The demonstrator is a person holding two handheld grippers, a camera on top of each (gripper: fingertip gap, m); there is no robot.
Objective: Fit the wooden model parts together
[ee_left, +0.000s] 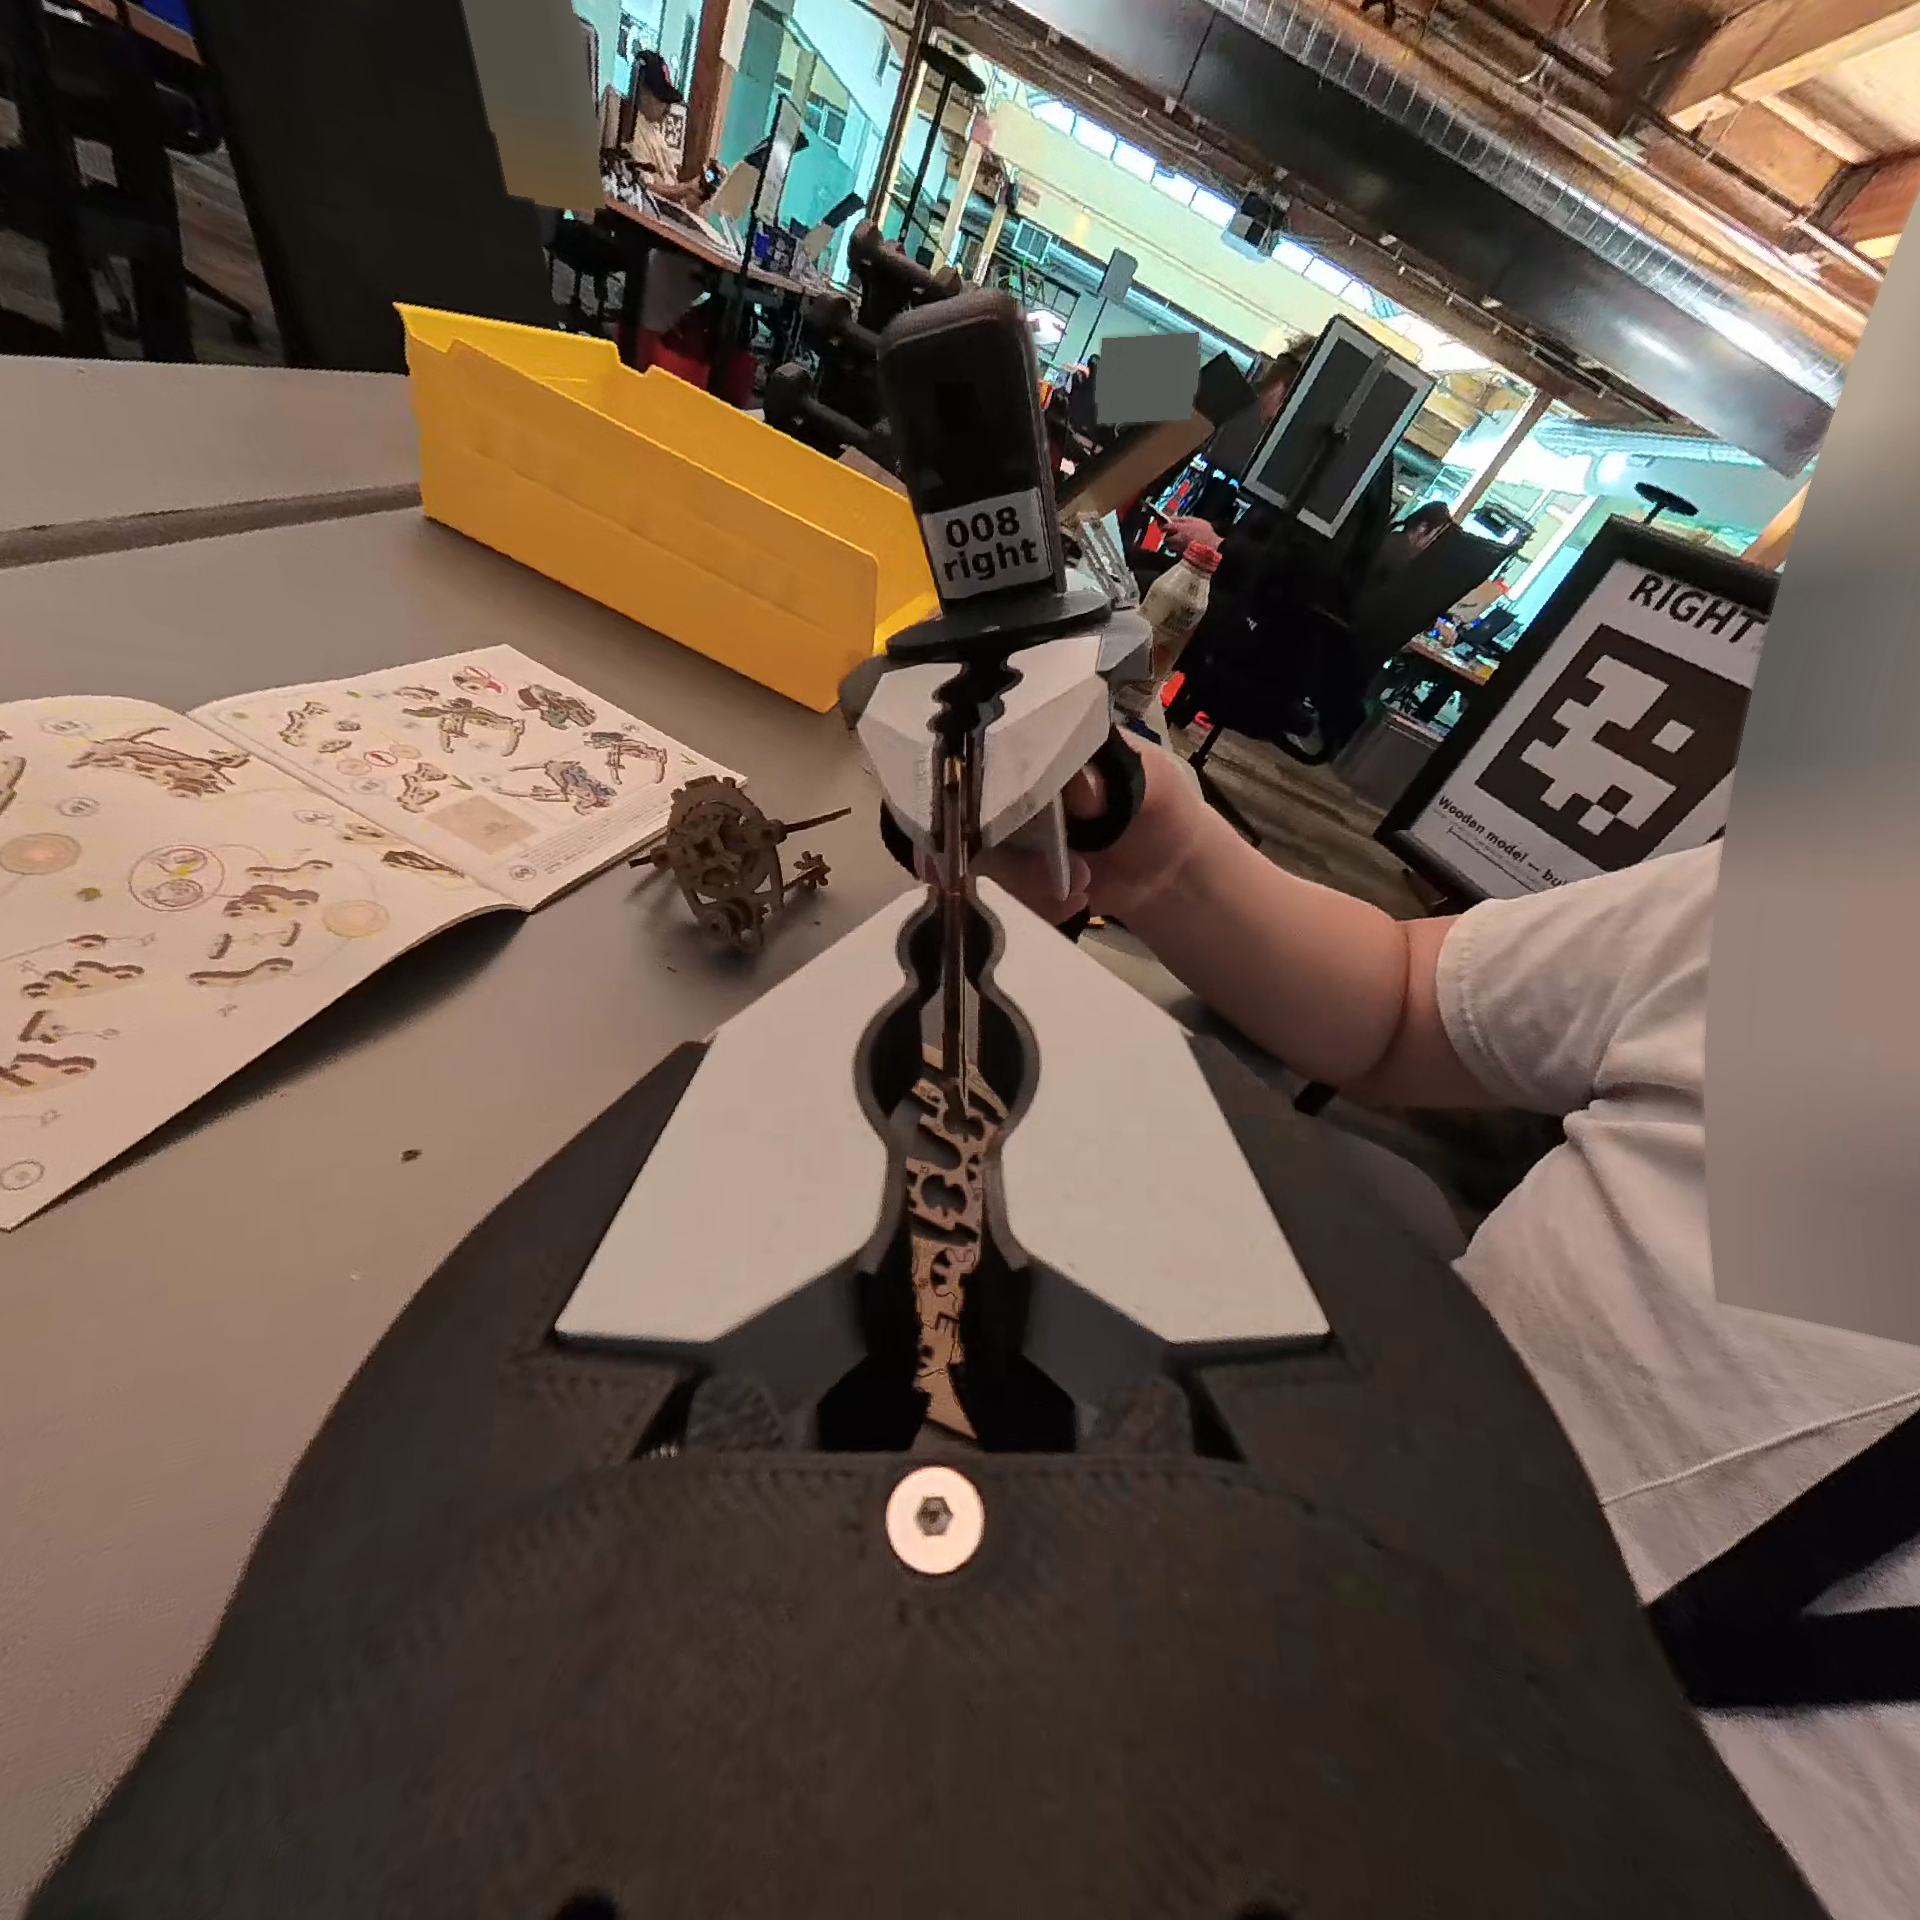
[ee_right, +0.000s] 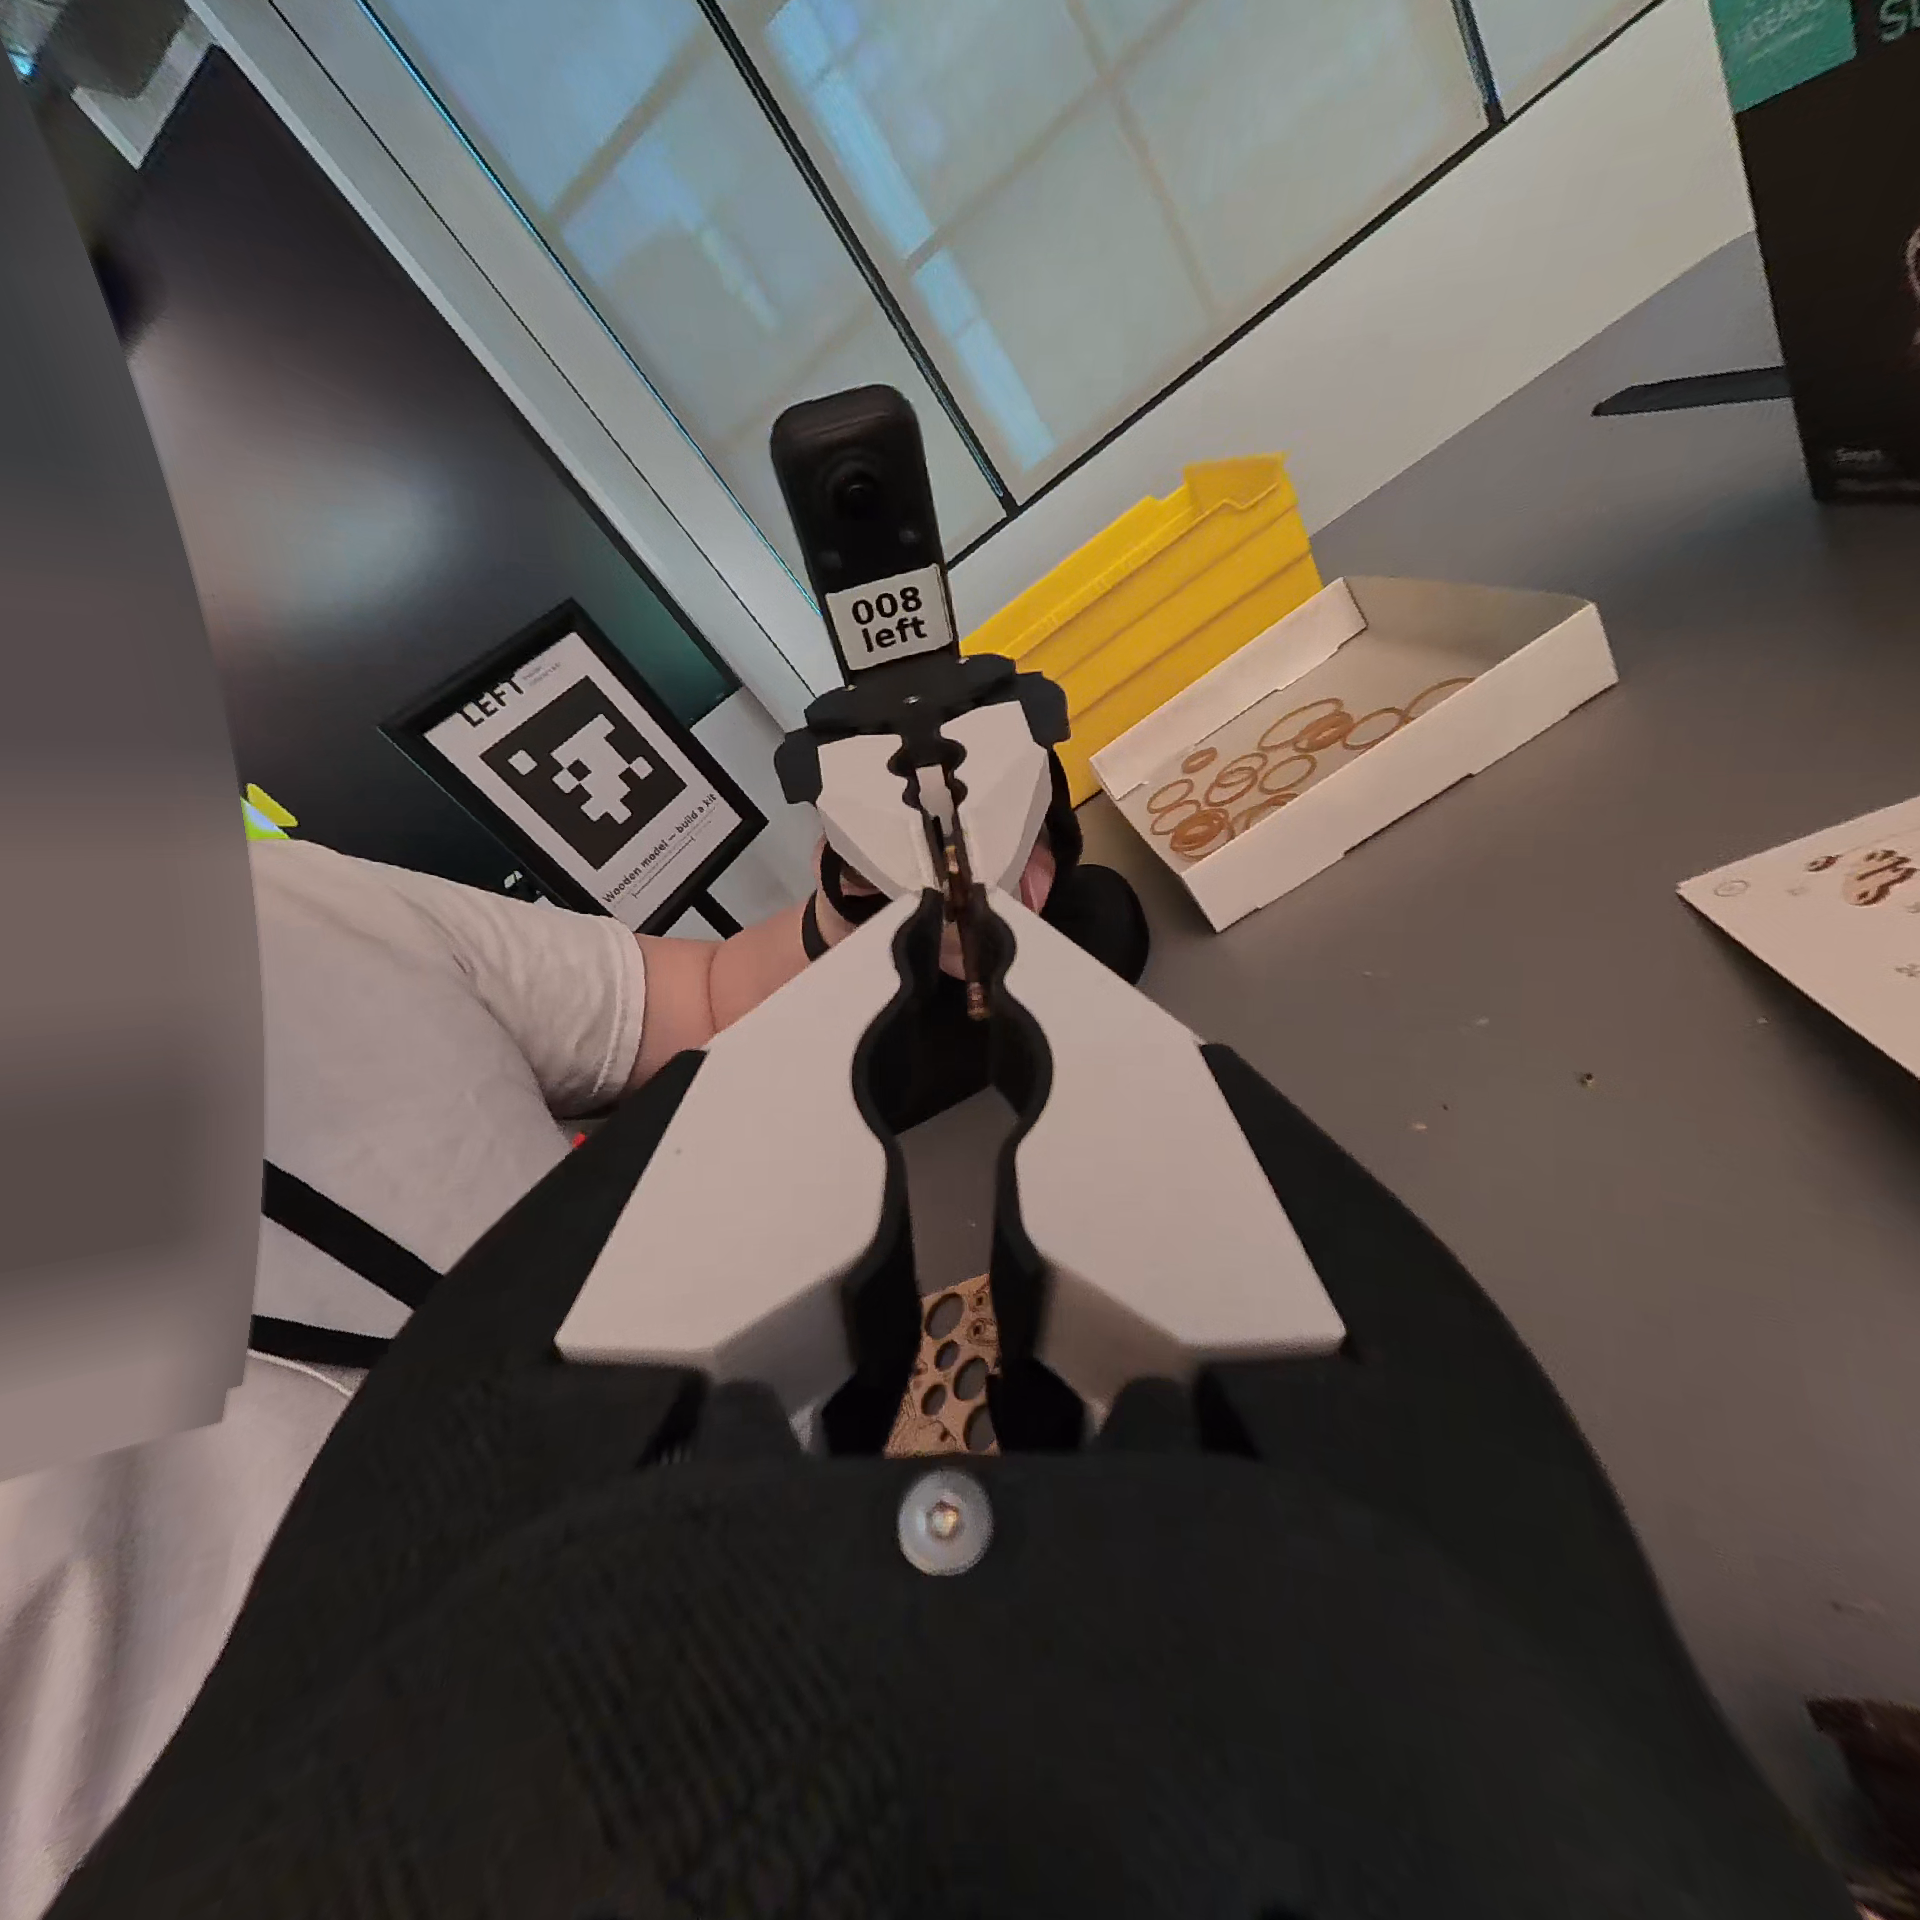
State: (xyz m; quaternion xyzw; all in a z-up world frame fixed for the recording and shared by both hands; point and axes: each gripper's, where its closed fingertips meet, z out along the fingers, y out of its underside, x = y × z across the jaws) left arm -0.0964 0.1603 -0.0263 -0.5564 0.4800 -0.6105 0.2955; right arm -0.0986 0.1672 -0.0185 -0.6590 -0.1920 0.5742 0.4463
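Printed labels sit on each claw's camera post [ee_left: 989, 551] [ee_right: 894, 620], and lettered marker signs [ee_left: 1605, 748] [ee_right: 592, 774] stand behind.

- Open industrial workshop — exposed timber ceiling beams [ee_left: 1714, 73], silver ventilation duct [ee_left: 1558, 239].
- Shared work tables [ee_left: 686, 223] behind, people seated.
- Grey worktable [ee_left: 260, 1299] with yellow plastic parts bin [ee_left: 644, 520], framed black-and-white marker sign [ee_left: 1600, 727].

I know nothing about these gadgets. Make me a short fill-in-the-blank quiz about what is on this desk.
The bin behind the open instruction booklet is coloured ____.
The shallow white box holds loose rubber ____.
The small gear assembly is made of ____.
The left gripper is ____ on a thin wooden sheet.

Missing words: yellow; bands; wood; shut
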